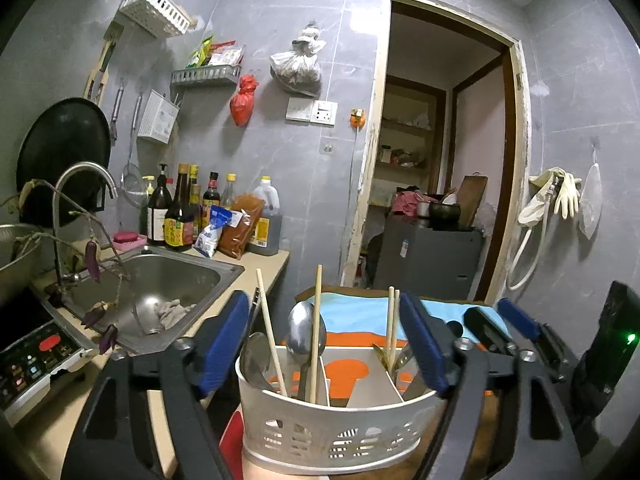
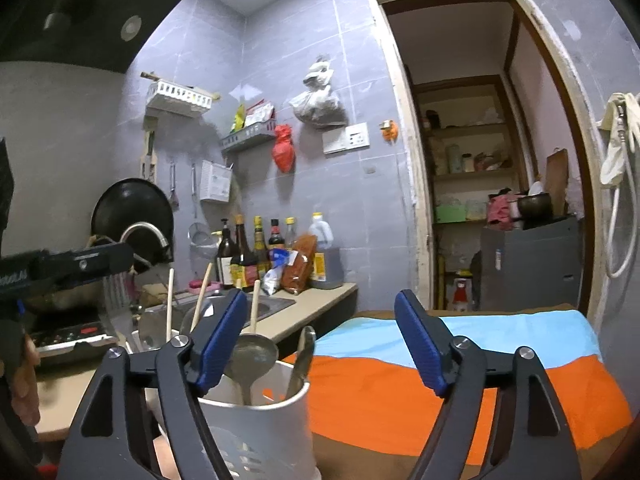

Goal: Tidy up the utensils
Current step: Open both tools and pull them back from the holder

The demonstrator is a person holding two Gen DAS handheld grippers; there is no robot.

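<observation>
A white slotted utensil holder (image 1: 340, 428) with inner dividers stands between the fingers of my left gripper (image 1: 332, 344), which is open around it. Its left compartment holds metal spoons (image 1: 302, 330) and wooden chopsticks (image 1: 318, 320); its right compartment holds more chopsticks (image 1: 392, 328). In the right wrist view the holder (image 2: 256, 428) sits low left, beside the left finger of my right gripper (image 2: 324, 344), which is open and empty above the striped cloth (image 2: 460, 380). A spoon (image 2: 252, 356) and tongs (image 2: 302, 352) stand in it.
A steel sink (image 1: 160, 284) with a tap (image 1: 84, 176) lies to the left, with sauce bottles (image 1: 180, 212) behind it. An induction cooker (image 1: 36, 356) sits at the far left. My right gripper's blue fingers (image 1: 516, 316) show at the right. A doorway (image 1: 436, 152) opens behind.
</observation>
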